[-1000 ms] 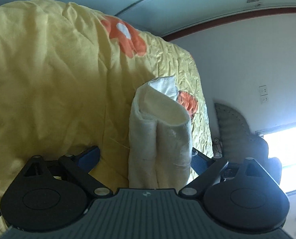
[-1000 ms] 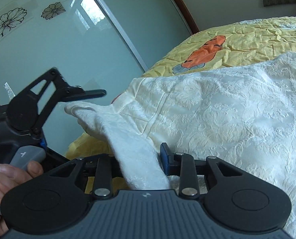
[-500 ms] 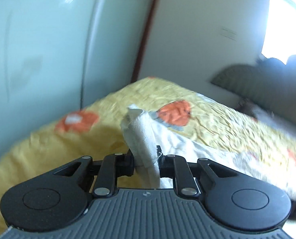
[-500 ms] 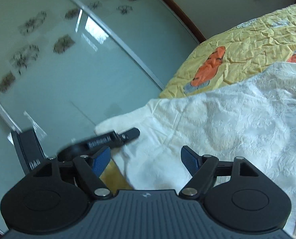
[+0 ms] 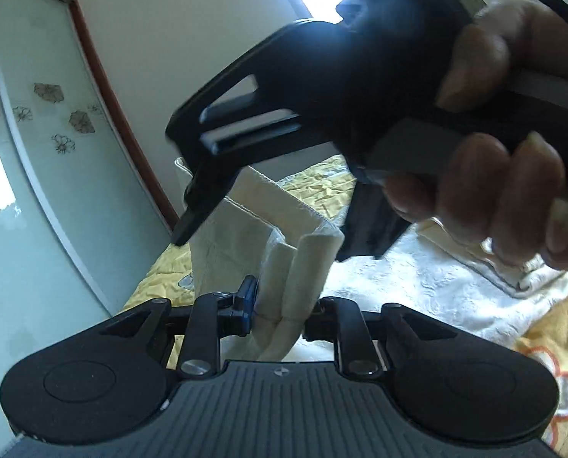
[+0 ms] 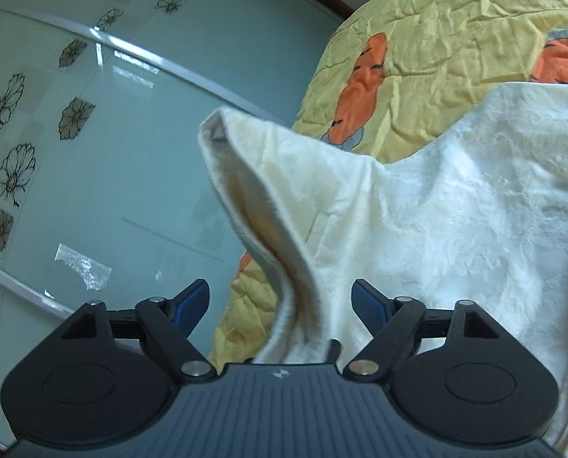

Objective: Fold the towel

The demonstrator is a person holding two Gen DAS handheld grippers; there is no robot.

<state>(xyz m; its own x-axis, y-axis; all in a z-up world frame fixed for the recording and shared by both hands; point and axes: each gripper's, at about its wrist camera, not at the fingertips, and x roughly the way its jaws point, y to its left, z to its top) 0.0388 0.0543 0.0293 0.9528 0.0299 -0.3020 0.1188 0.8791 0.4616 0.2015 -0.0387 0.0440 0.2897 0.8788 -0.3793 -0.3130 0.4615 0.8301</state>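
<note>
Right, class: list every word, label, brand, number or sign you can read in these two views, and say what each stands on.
No readable words or numbers in either view.
Left gripper body: a small embossed logo mark, no letters.
Right gripper body: the same mark, no letters.
Glass door: flower drawings only, no text.

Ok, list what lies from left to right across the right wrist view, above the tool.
Glass door with flower decals → raised towel corner → yellow bedspread with orange figures.
</note>
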